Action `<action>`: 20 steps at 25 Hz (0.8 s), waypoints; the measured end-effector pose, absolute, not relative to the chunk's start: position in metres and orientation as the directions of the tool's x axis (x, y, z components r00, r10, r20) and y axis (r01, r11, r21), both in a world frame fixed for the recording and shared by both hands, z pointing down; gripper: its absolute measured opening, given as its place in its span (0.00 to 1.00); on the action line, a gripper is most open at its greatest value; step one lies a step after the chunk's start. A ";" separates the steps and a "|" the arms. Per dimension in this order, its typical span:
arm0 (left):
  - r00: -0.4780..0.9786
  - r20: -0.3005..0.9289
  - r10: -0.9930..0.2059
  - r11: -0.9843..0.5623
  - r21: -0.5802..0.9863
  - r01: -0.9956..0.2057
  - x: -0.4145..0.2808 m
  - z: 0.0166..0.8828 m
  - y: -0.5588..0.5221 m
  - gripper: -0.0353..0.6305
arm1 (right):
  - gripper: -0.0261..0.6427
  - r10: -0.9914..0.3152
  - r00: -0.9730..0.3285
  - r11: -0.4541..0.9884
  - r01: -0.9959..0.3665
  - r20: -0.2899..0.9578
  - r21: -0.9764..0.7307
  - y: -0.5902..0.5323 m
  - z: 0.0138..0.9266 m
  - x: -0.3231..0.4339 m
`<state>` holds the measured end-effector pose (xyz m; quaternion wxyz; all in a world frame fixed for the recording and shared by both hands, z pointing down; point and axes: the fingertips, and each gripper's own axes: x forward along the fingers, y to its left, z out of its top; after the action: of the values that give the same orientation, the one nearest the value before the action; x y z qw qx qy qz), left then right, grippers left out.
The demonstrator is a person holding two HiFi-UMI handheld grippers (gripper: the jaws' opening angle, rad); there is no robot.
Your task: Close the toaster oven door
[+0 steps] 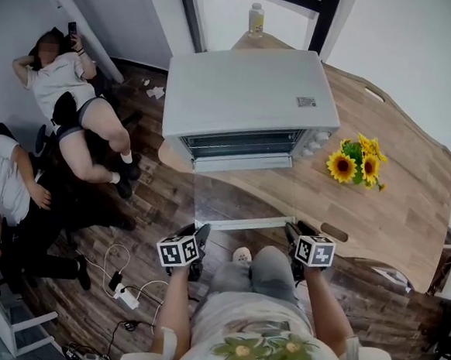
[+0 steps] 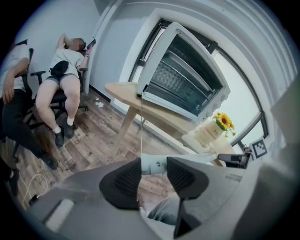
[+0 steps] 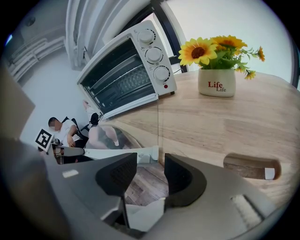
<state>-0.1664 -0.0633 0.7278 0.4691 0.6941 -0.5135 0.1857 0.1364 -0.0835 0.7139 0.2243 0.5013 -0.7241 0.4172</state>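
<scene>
One white toaster oven [image 1: 244, 95] by table's [image 1: 394, 204] left edge, glass door [image 1: 239, 200] dropped flat twd person. Left gripper [image 2: 152, 165] & right gripper [image 3: 151, 160] open at handle [image 1: 241, 222] ends, clamping nothing; handle end betw. left jaws.

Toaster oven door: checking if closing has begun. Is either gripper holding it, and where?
Nothing is held. The left gripper and right gripper have open jaws at the two ends of the door handle, unclamped.

We see a white boxy metal toaster oven [image 1: 244, 95] at the wooden tabletop's [image 1: 394, 212] near edge, with its clear glass door [image 1: 244, 196] hanging open past that edge. The left gripper [image 1: 201, 234] and right gripper [image 1: 292, 232] are at the door's outer corners.
</scene>
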 end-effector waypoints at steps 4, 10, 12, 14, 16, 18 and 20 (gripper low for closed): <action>0.404 0.735 -0.545 -0.028 0.466 -0.885 -0.167 0.724 -0.063 0.32 | 0.32 -0.545 -0.434 0.144 -0.891 0.717 -0.429 -0.084 0.711 0.133; 0.403 0.735 -0.546 -0.017 0.471 -0.882 -0.168 0.716 -0.062 0.32 | 0.32 -0.546 -0.470 0.152 -0.870 0.694 -0.469 -0.086 0.706 0.130; 0.408 0.727 -0.553 -0.018 0.479 -0.878 -0.167 0.712 -0.062 0.32 | 0.32 -0.549 -0.482 0.158 -0.862 0.683 -0.482 -0.086 0.703 0.128; 0.410 0.719 -0.561 -0.019 0.484 -0.875 -0.167 0.708 -0.062 0.32 | 0.32 -0.564 -0.490 0.168 -0.856 0.665 -0.488 -0.087 0.699 0.127; 0.410 0.712 -0.570 -0.017 0.488 -0.873 -0.167 0.704 -0.062 0.32 | 0.32 -0.587 -0.491 0.187 -0.856 0.643 -0.483 -0.089 0.692 0.128; 0.410 0.707 -0.576 -0.016 0.492 -0.870 -0.168 0.700 -0.062 0.32 | 0.32 -0.605 -0.496 0.212 -0.855 0.623 -0.474 -0.091 0.685 0.126; 0.413 0.703 -0.580 -0.016 0.497 -0.868 -0.168 0.696 -0.063 0.32 | 0.32 -0.610 -0.500 0.240 -0.856 0.614 -0.458 -0.090 0.680 0.125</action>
<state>-0.1680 -0.0627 0.6964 0.4709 0.6962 -0.5199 0.1529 0.1253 -0.0903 0.6799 0.1561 0.4748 -0.7718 0.3930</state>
